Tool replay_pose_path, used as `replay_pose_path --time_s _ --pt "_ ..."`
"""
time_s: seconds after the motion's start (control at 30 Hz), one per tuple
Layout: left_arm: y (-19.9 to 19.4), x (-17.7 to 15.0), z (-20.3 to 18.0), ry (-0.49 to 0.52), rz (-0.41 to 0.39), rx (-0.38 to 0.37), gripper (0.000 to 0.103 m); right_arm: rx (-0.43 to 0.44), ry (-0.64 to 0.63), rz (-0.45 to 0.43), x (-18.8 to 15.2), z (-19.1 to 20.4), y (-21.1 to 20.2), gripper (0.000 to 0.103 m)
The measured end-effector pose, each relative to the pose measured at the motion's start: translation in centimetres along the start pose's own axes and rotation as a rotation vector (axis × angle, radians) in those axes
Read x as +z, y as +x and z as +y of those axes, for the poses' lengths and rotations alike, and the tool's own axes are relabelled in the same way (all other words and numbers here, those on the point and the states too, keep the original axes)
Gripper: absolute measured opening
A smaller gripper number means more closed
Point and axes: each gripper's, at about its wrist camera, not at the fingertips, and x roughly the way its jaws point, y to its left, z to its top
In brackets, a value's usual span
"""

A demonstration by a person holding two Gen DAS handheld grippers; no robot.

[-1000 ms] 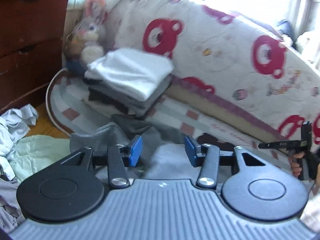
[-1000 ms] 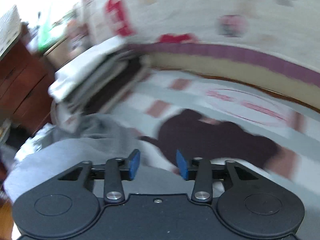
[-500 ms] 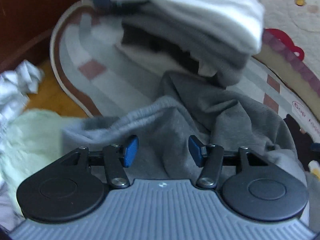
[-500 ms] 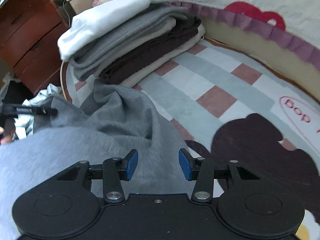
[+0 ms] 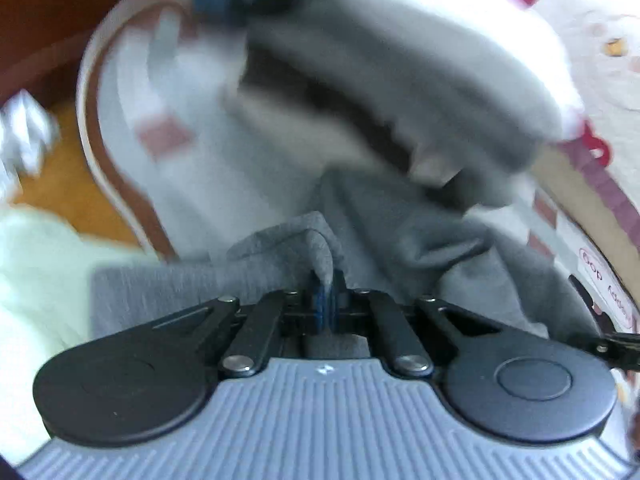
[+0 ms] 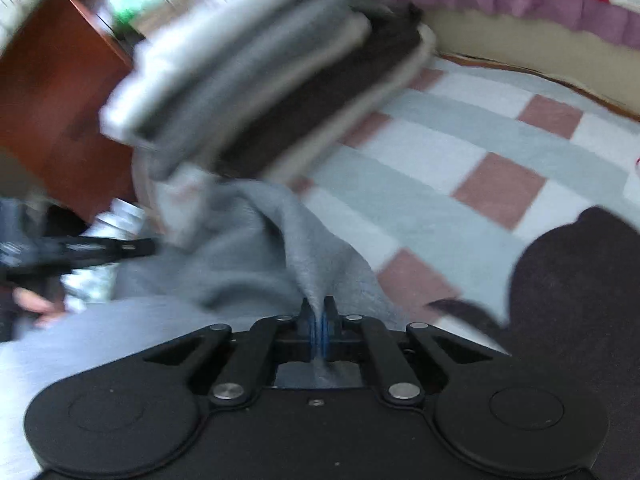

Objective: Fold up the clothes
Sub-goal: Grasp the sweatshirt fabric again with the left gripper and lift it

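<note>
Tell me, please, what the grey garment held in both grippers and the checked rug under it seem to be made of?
Grey garment: probably cotton fleece or sweatshirt knit, matte; its surface looks fuzzy and it falls in thick, soft folds. Checked rug: likely a short-pile woven textile, matte; flat grey, white and pink squares with a slightly plush texture. Blur leaves both uncertain.

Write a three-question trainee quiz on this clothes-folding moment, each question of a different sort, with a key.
1. True or false: the left gripper is shut on a fold of the grey garment.
2. Multiple choice: the folded stack lies on A) the wooden floor, B) the checked rug, C) the dresser.
3. Fill in: the right gripper pinches ____ fabric.

Key:
1. True; its blue pads are together with cloth between them.
2. B.
3. Grey; it grips the same garment.
</note>
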Motion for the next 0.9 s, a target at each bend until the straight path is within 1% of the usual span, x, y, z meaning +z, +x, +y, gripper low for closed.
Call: replay_pose_path --time_s 0.07,0.13,0.17,0.23,0.27,0.33,0.37,0.4,0.47,0.53,0.57,0.6,0.63,0.67,0.7,0.77,0.83,0.87,0.9 --pt "-3.7 -0.5 -1.9 0.108 -0.128 0.027 0.003 0.095 0.024 -0.06 -1.5 0.4 -3.2 0.004" --pt "-7.0 -1.1 -3.3 0.17 -0.203 -0.022 0.003 0.183 0.036 -0.121 -3.4 0.7 -6.9 0.002" --pt "-8.5 -1.3 -4.0 0.197 -0.234 -0.054 0.003 0.196 0.035 -0.137 -4.3 0.8 -8.5 0.002" --pt "-11.4 -1.8 -5.3 0.25 -0.295 -0.121 0.003 0.166 0.02 -0.143 -5.7 1.1 -11.3 0.002" --pt "-12.4 -1.9 -6.0 0.276 -0.321 -0.159 0.003 0.13 0.01 -0.133 -6.2 1.1 -12.3 0.002" --pt "-13.6 -1.9 -7.4 0.325 -0.372 -0.207 0.003 0.038 0.007 -0.1 -6.7 0.7 -12.8 0.002" --pt "-13.8 -1.7 -8.1 0.339 -0.388 -0.223 0.003 0.011 0.024 -0.092 -6.8 0.4 -12.8 0.003" --pt "-13.8 -1.3 -8.6 0.342 -0.398 -0.235 0.002 -0.009 0.042 -0.092 -6.8 0.0 -12.8 0.007" --pt "-13.8 -0.5 -9.7 0.35 -0.414 -0.257 0.002 -0.011 0.058 -0.11 -6.4 -0.1 -12.5 0.007" --pt "-13.7 0.2 -10.9 0.375 -0.435 -0.264 0.0 0.0 0.06 -0.139 -5.9 0.3 -12.0 0.012" --pt "-13.5 0.3 -11.2 0.389 -0.449 -0.263 0.0 0.01 0.059 -0.15 -5.6 0.5 -11.8 0.02" --pt "-13.4 0.5 -11.4 0.396 -0.455 -0.261 0.0 0.014 0.059 -0.162 -5.1 0.7 -11.3 0.043" --pt "-13.3 0.6 -11.6 0.398 -0.454 -0.258 0.0 0.013 0.06 -0.17 -4.5 0.9 -10.6 0.054" --pt "-13.0 0.9 -11.7 0.389 -0.438 -0.249 0.0 0.016 0.058 -0.163 -3.8 1.2 -9.7 0.059" --pt "-12.6 1.2 -11.5 0.363 -0.402 -0.239 0.0 0.021 0.053 -0.147 -3.0 1.6 -8.5 0.059" --pt "-11.8 1.6 -10.4 0.278 -0.318 -0.228 0.001 0.031 0.044 -0.114 -1.3 2.3 -6.1 0.059" --pt "-11.5 1.4 -9.1 0.23 -0.271 -0.179 0.004 0.033 0.032 -0.065 0.2 3.4 -3.5 0.059" --pt "-11.4 1.3 -8.5 0.214 -0.251 -0.152 0.007 0.029 0.026 -0.038 0.9 4.0 -2.0 0.059" --pt "-11.2 1.1 -7.9 0.203 -0.234 -0.122 0.017 0.022 0.022 -0.011 1.6 4.6 -0.6 0.059"
